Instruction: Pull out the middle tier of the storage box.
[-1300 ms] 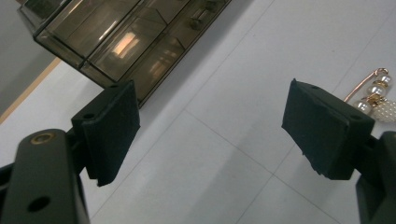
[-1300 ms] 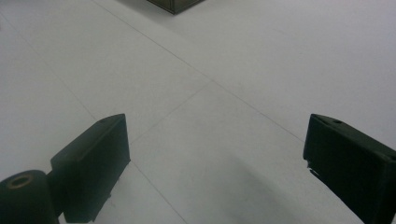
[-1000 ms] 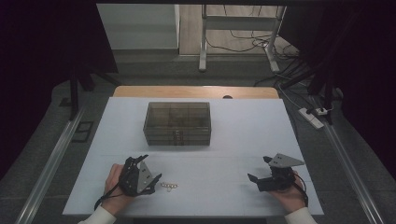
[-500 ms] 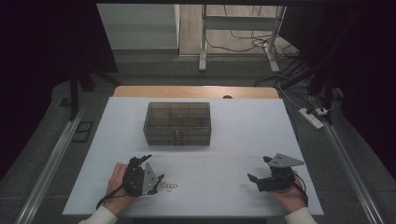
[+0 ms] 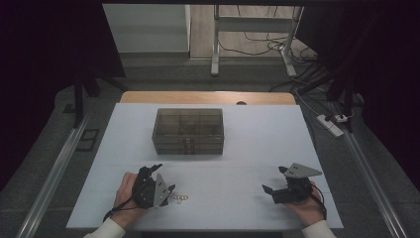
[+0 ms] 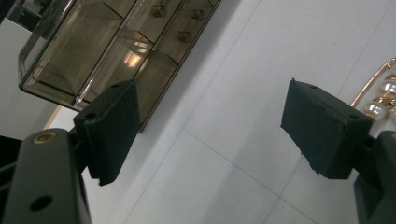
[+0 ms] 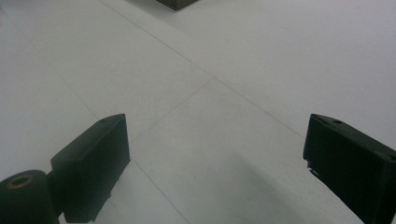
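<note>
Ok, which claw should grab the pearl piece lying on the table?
Left. The left claw sits open right beside the pearl piece, which also shows past its jaw in the left gripper view. The right claw, also open, is far across the table.

It looks like a lab: a white table [image 5: 247,148] between black curtains [image 5: 49,49], with floor cables [image 5: 247,49] and a power strip [image 5: 331,124].

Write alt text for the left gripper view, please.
The left gripper, with black jaws wide open, hovers over a white table. A pearl and gold-wire jewellery piece lies beside one jaw; a smoky clear compartment box sits beyond.
</note>
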Demonstrator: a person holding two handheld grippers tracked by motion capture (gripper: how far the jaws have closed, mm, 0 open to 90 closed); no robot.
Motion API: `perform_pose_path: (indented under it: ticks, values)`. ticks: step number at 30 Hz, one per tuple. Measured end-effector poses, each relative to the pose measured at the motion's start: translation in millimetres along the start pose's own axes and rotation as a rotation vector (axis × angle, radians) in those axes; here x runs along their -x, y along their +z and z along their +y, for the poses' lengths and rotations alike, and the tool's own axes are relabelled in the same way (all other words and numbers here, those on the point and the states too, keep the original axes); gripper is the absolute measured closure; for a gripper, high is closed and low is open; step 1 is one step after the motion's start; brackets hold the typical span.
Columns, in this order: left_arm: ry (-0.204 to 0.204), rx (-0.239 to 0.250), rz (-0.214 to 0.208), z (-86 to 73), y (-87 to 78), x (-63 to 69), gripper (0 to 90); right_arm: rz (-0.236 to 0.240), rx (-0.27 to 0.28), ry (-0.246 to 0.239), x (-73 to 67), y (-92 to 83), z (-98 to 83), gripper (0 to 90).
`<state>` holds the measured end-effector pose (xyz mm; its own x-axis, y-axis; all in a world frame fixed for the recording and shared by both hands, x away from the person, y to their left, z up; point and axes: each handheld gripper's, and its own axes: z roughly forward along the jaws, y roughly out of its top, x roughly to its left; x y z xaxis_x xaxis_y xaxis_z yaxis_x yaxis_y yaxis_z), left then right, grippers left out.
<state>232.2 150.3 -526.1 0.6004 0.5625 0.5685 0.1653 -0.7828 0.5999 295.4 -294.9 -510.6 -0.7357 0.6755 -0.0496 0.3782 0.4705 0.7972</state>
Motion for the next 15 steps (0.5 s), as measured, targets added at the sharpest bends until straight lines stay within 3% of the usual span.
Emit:
perform_pose_path:
  ticks: [15]
  values:
    - [0.019,0.001,0.012,2.4,3.6,1.1,20.4,0.004,0.0,-0.006,-0.9,-0.2,0.7,7.1]
